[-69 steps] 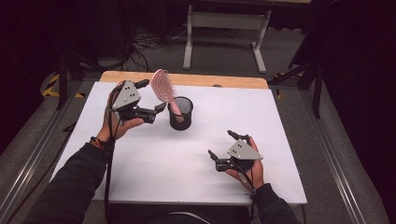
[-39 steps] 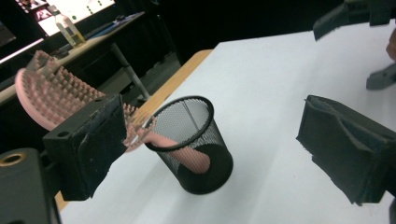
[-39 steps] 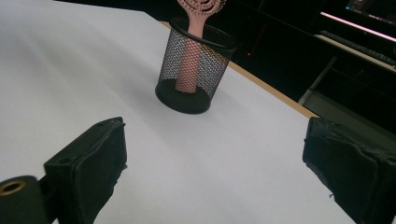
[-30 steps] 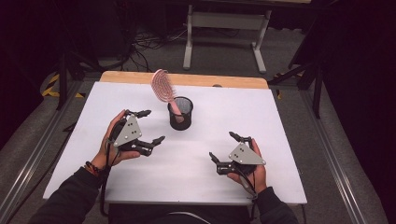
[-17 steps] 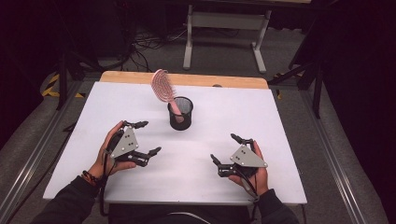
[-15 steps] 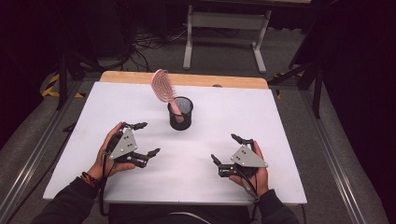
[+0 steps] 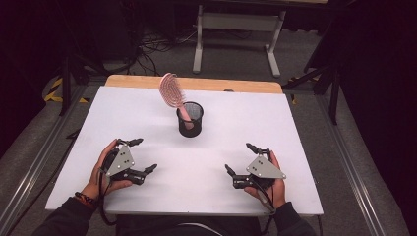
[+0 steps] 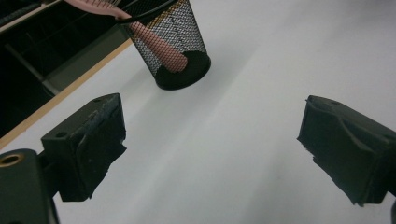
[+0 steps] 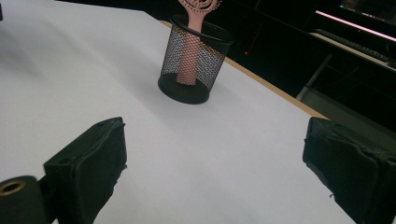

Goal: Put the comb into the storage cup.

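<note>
At the left of the high view, the left gripper point(image 7: 140, 155) is held low over the white table point(image 7: 295, 128), near its front edge, by the person's left hand point(image 7: 101, 172). Its jaws are spread wide and nothing is held between them; in the left gripper view only bare table surface is seen in the gap. A dark bracelet point(image 7: 84, 198) is worn on that wrist.

Toward the middle of the table, farther back, a black mesh cup point(image 7: 190, 119) is seen standing upright. A pink hairbrush point(image 7: 172, 93) is lodged in it, handle down, with the bristled head raised above the rim and tilted toward the left and the back of the table. The handle is seen through the mesh in the left gripper view, where the cup point(image 8: 175, 44) lies ahead of the jaws, and the brush handle point(image 8: 156, 44) is leaned against the cup's floor and wall. The cup is well apart from both grippers and is touched by neither.

At the right, the right gripper point(image 7: 241, 158) is held by the right hand point(image 7: 273, 182), also low and near the front edge. Its jaws are likewise parted wide, with nothing gripped. In the right gripper view the cup point(image 9: 194, 60) and brush point(image 9: 190, 44) are seen beyond the open jaws, with a wooden edge strip point(image 7: 196, 82) behind the white surface.
</note>
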{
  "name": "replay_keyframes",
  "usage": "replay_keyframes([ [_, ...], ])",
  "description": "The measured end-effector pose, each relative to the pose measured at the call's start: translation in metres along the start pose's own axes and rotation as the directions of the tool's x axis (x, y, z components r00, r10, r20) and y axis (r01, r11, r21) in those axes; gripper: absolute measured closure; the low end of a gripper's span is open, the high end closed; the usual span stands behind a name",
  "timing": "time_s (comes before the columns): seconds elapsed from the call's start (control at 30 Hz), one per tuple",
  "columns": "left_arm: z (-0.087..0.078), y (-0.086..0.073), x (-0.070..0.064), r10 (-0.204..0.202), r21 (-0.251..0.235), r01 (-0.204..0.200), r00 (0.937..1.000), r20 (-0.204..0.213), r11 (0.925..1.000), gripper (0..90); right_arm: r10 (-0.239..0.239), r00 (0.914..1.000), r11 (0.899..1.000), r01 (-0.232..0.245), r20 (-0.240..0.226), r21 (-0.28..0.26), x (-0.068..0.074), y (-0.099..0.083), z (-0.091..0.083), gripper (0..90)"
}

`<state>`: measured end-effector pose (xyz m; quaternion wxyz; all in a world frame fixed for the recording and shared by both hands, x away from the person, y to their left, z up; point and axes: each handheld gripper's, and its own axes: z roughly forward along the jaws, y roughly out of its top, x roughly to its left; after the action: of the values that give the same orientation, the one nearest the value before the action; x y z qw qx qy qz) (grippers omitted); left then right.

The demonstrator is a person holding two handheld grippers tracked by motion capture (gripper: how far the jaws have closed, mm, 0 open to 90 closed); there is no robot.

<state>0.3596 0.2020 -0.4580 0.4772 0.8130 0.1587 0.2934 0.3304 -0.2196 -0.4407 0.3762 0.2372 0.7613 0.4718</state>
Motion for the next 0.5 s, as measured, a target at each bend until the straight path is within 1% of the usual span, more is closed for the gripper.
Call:
replay_keyframes([
  [0.13,-0.006,-0.01,0.002,-0.029,0.012,0.029,0.9996,-0.008,0.9995,8.1,-0.001,1.0,1.0,0.001,-0.001,0.006,0.0,-0.003,0.0,6.8],
  [0.2,-0.01,-0.016,0.005,-0.042,0.02,0.042,0.9991,-0.008,0.9989,8.1,0.002,1.0,1.0,-0.002,-0.003,0.006,-0.001,-0.004,0.0,6.7],
  [0.23,-0.011,-0.019,0.006,-0.055,0.022,0.055,0.9984,-0.013,0.9982,8.0,0.003,1.0,1.0,-0.003,0.002,0.01,-0.002,-0.005,0.0,6.5],
  [0.3,-0.015,-0.024,0.007,-0.065,0.03,0.066,0.9977,-0.017,0.9974,8.0,0.008,1.0,1.0,-0.008,0.002,0.011,-0.003,-0.006,-0.001,6.5],
  [0.37,-0.018,-0.029,0.008,-0.084,0.035,0.085,0.9961,-0.026,0.9958,8.1,0.011,0.9999,1.0,-0.011,0.0,0.011,-0.004,-0.007,-0.002,6.1],
  [0.43,-0.021,-0.034,0.011,-0.12,0.032,0.121,0.9924,-0.027,0.9921,8.1,0.012,0.9999,1.0,-0.012,-0.003,0.017,-0.004,-0.008,-0.002,5.9],
  [0.5,-0.024,-0.037,0.013,-0.138,0.03,0.138,0.9901,-0.03,0.9899,8.1,0.013,0.9999,1.0,-0.013,-0.004,0.021,-0.004,-0.009,-0.002,5.8],
])
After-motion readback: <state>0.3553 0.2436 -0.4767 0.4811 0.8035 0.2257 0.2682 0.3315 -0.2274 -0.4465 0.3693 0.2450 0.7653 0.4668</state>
